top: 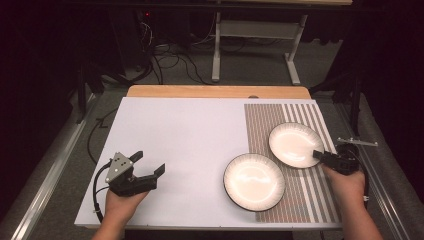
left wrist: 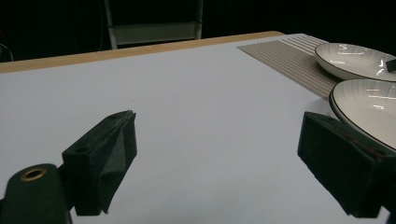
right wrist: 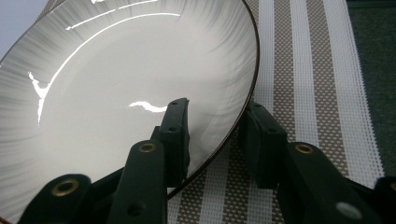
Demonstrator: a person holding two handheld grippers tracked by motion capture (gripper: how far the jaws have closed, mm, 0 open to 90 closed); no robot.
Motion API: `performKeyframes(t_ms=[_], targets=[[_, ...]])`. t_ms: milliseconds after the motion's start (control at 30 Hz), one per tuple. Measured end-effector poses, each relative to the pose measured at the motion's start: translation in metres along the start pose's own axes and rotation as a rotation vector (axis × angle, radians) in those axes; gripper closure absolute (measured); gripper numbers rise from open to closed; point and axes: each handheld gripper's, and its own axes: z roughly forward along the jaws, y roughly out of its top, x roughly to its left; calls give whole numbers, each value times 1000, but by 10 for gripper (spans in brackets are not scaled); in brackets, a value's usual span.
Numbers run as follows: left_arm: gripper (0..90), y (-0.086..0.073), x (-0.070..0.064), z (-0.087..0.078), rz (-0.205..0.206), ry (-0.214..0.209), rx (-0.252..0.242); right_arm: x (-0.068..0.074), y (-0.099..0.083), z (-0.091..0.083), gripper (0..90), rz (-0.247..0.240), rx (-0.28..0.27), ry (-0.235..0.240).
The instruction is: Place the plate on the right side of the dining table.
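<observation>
Two white plates with dark rims lie at the table's right. The near plate [top: 254, 181] [left wrist: 369, 105] sits half on the striped placemat [top: 300, 200]. The far plate [top: 295, 144] [left wrist: 350, 60] [right wrist: 116, 93] rests on the mat. My right gripper [top: 318, 155] [right wrist: 217, 109] is at that plate's right rim, one jaw inside the plate and one outside, closed in on the rim. At the front left, my left gripper [top: 150, 161] [left wrist: 217, 119] hovers just above the white table, open with nothing in it, well left of the near plate.
The white tabletop [top: 185, 135] has a wooden strip [top: 215, 91] along its far edge. Beyond it stand a table frame's metal legs [top: 216, 50] and cables on the floor. A small metal bracket [top: 356, 142] sits off the table's right edge.
</observation>
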Motion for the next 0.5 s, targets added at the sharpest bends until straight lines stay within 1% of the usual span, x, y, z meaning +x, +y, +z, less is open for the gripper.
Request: performKeyframes(t_ms=[33, 100, 167, 200, 233, 267, 333, 367, 433, 500], targets=[[122, 0, 0, 0, -2, 1, 0, -1, 0, -1, 651, -3, -3, 4], [122, -1, 1, 0, -6, 3, 0, 3, 0, -2, 642, -36, 1, -26], [122, -1, 2, 0, -8, 3, 1, 5, -1, -3, 630, -59, 2, -38], [120, -1, 2, 1, -7, 4, 2, 5, -1, -4, 629, -70, -9, -44], [119, -2, 2, 1, -6, 4, 3, 6, -2, -6, 605, -81, -17, -51], [118, -2, 3, 1, -6, 0, 7, 7, -2, -9, 573, -88, -37, -60], [106, -3, 3, 3, -6, -13, 13, 10, -1, -18, 527, -103, -89, -56], [96, -3, 3, 3, 1, -19, 19, 12, -1, -22, 501, -122, -119, -49], [87, -3, 1, 4, 23, -19, 19, 19, -1, -31, 447, -141, -163, -30], [81, -3, 0, 4, 31, -22, 18, 27, -2, -38, 387, -180, -210, -17]])
